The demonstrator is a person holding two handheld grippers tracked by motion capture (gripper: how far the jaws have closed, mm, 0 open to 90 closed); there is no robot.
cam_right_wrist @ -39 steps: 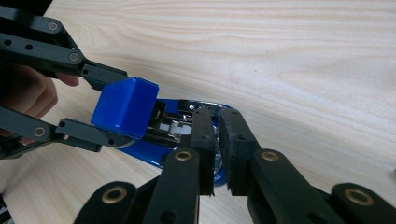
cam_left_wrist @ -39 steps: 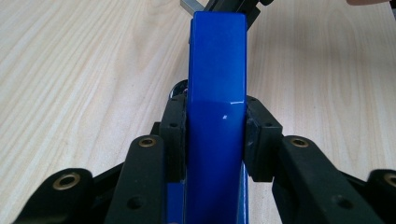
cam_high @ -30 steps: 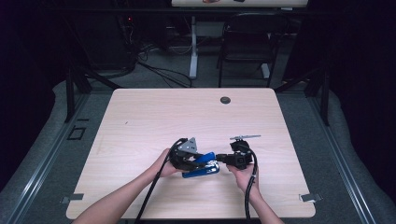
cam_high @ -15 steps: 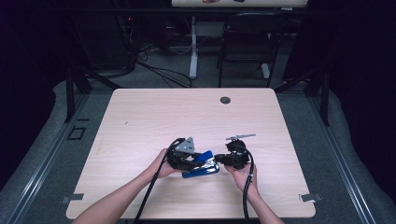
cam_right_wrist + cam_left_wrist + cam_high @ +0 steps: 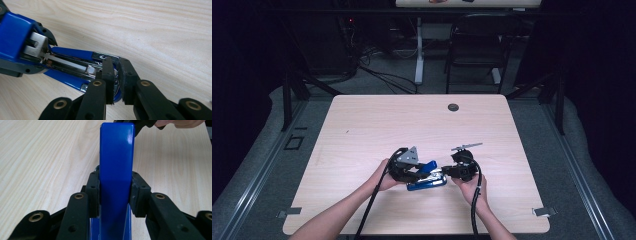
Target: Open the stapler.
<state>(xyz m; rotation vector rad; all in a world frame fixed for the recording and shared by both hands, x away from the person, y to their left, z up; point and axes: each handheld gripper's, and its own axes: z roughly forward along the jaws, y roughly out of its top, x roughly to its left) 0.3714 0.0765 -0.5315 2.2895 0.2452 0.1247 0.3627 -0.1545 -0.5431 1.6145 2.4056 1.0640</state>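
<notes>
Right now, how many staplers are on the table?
1: a blue stapler near the table's front middle, its lid clamped by the left gripper, its base front gripped by the right gripper. Nothing seems hidden.

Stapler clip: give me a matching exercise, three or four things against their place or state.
Things:
1. stapler top arm
2. stapler base
3. left gripper
4. grommet

States:
A. near the table's far edge
B. lying on the table, tray exposed
C. raised, blue
D. shut on the top arm

Pairs: 1-C, 2-B, 3-D, 4-A
</notes>
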